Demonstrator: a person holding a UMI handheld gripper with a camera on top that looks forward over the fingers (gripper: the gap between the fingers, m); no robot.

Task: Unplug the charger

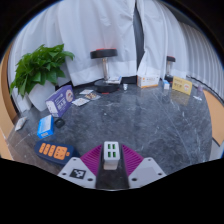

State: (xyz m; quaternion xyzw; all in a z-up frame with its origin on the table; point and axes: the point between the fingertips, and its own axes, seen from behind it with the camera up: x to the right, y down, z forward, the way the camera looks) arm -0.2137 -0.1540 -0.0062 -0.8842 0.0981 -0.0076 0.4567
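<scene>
A dark marble table [140, 120] spreads under white curtains [100, 30]. My gripper [111, 165] clamps the white charger [111, 153] between its pads; I judge a skewed pull could let it slip out.

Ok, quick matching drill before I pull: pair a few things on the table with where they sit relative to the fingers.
Things:
1. white charger
2. orange pack
3. green plant
4. yellow box

Places:
A. far off, ahead and right
B. between the fingers of the hand-held gripper
C. far off, ahead and left
D. close by, left of the fingers

Pairs: 1-B, 2-D, 3-C, 4-A
</scene>
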